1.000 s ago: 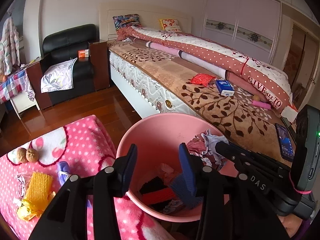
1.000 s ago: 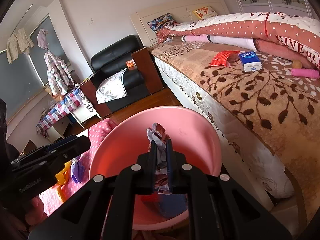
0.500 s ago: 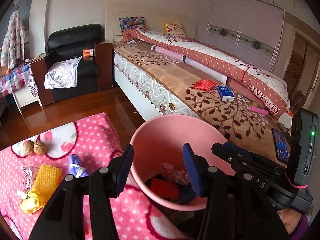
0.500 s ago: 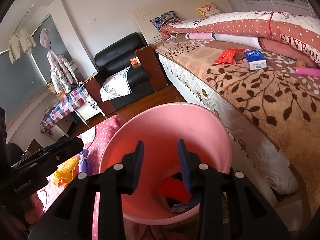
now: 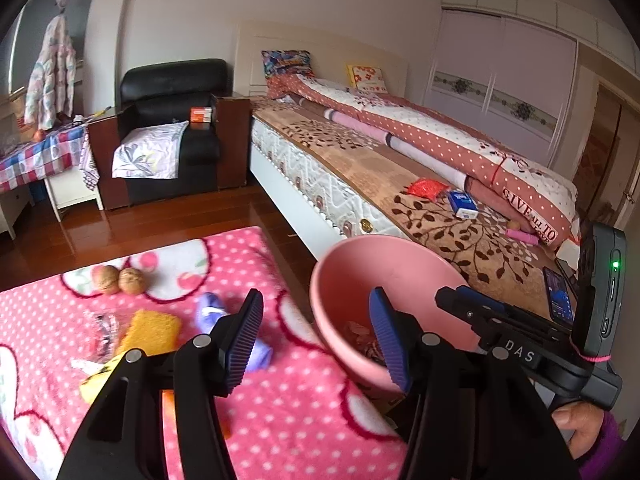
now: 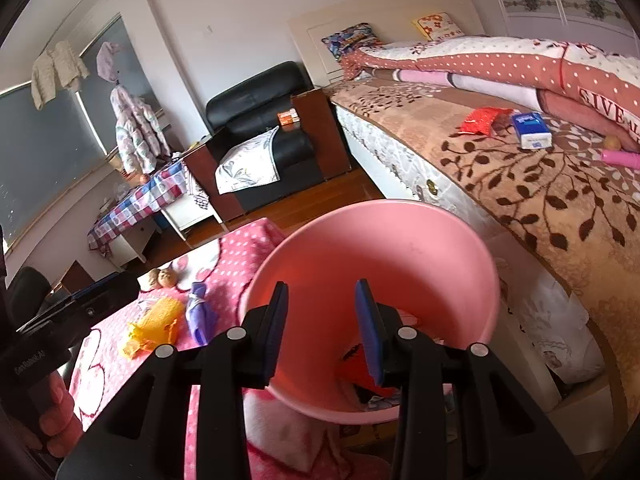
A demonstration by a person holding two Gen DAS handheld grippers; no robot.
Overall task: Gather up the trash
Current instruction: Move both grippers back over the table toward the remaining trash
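The left wrist view looks forward and slightly down along its left gripper (image 5: 316, 338), close above the pink blanket (image 5: 280, 420), with the pink bucket (image 5: 340, 344) at 3 o'clock of centre. The right wrist view sits close over that bucket (image 6: 460, 248), peering into it past the right gripper (image 6: 322, 328). Both face the bed (image 5: 360, 176), headboard toward 12 o'clock, and share bucket, blanket (image 6: 240, 256), bed (image 6: 540, 200) and black armchair (image 5: 172, 92).

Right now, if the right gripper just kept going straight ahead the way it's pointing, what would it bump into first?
Most likely the pink bucket: the right gripper, open and empty, points into its mouth, so it would probably meet the inner far wall or the trash at the bottom. Depth is hard to judge here.
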